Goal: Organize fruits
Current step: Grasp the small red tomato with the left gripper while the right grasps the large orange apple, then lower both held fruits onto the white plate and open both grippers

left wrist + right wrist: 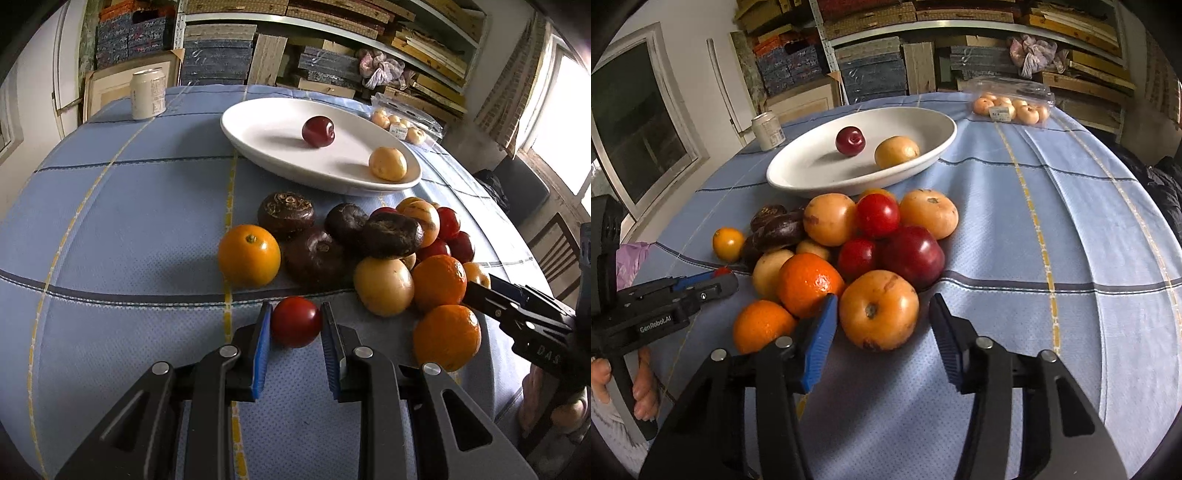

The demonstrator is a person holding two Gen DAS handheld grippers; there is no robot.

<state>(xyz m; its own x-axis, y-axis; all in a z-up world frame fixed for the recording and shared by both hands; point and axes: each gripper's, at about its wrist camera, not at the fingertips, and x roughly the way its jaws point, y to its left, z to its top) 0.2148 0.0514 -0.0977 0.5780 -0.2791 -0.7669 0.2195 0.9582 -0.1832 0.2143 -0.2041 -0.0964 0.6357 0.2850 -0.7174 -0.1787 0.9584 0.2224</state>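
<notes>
Left tongs [296, 323] clamped on a small red fruit [295, 326], low over the counter [1071, 221] beside the fruit pile. Right tongs [882, 319] parted around a yellow-orange fruit [878, 309] at the pile's near side, left pad perhaps touching. White dish [798, 177] near the far edge, holding two fruits.

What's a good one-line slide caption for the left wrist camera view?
Left gripper clamped on a small red fruit beside the fruit pile, white plate waiting behind.
</notes>
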